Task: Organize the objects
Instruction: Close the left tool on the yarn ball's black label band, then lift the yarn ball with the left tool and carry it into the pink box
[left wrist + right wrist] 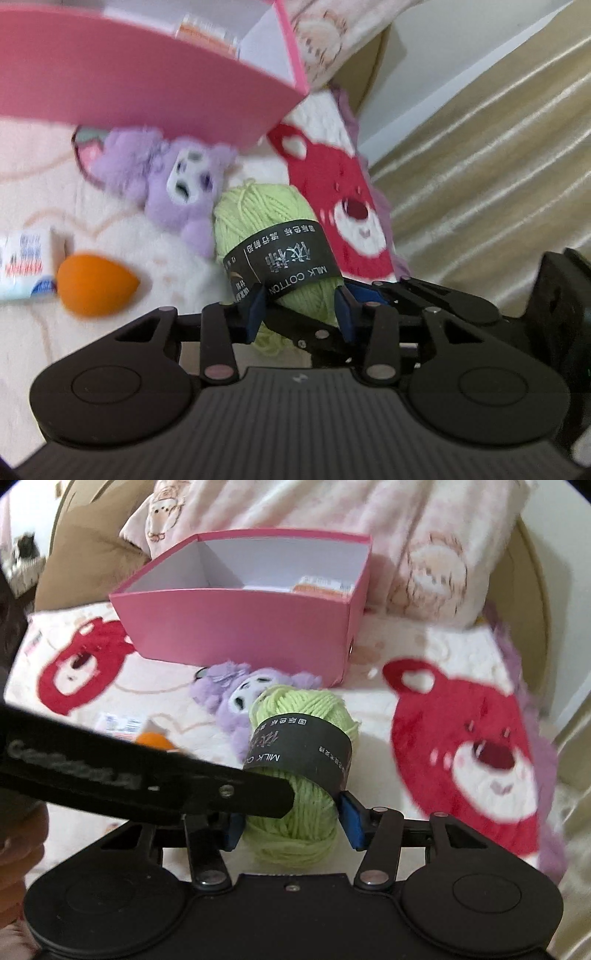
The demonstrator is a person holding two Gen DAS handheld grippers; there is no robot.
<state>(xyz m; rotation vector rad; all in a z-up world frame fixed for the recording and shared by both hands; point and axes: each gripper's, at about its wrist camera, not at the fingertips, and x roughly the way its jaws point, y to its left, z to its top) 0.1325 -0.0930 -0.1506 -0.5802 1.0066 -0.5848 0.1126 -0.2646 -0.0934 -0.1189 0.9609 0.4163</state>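
A light green yarn ball [258, 210] with a black paper band lies on a fluffy blanket [332, 184] printed with red bears. In the left wrist view my left gripper [301, 310] has its blue pads pressed on the ball's near end. In the right wrist view the same yarn ball [306, 709] fills the gap of my right gripper [291, 825], both pads against it. The left gripper's black finger [147, 775] crosses in front from the left. An open pink box [240, 627] stands behind the yarn, with an orange-and-white packet [321, 585] inside.
A purple plush toy [229, 686] lies between the yarn and the pink box [129, 74]. An orange egg-shaped sponge [96, 284] and a white packet [26, 266] lie to the left. Pink bedding [424, 535] is piled behind the box.
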